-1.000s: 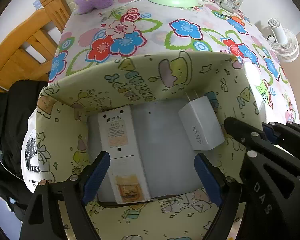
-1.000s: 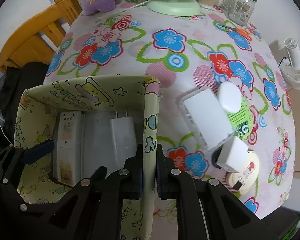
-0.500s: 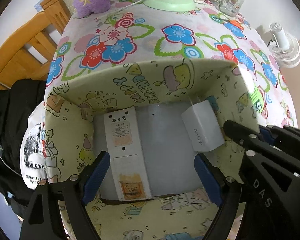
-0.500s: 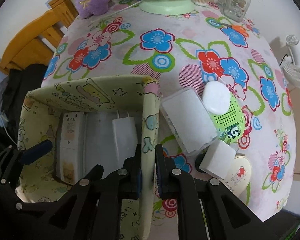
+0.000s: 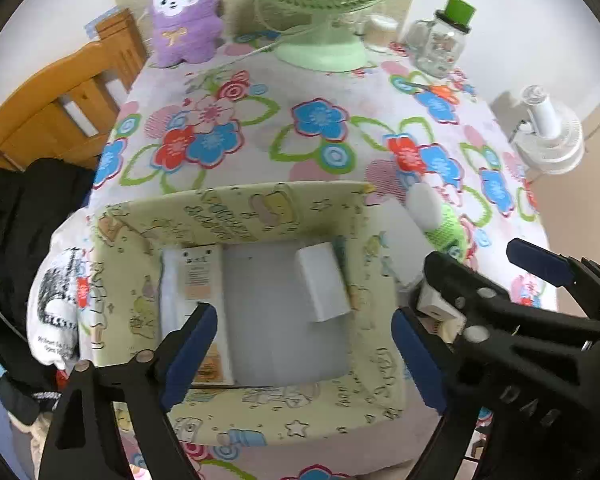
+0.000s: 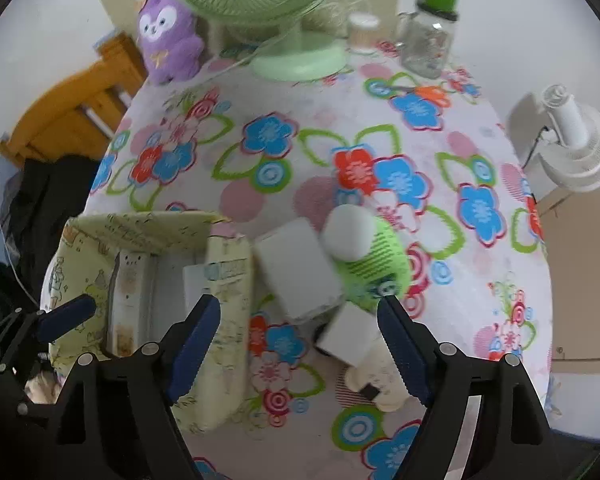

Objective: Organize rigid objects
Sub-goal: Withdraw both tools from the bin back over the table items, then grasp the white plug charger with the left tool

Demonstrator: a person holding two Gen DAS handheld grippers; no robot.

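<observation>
The right gripper [image 6: 300, 340] is held spread wide at lower centre, above the white box [image 6: 296, 272]. The left gripper [image 5: 304, 354], likewise spread, is framed over the fabric bin [image 5: 260, 412].

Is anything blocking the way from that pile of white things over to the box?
Only the box's own right wall: it stands between the white case and the box floor, so each item must be lifted over it. The right gripper is open above the pile, with nothing between them. Inside, the floor's middle is free.
</observation>
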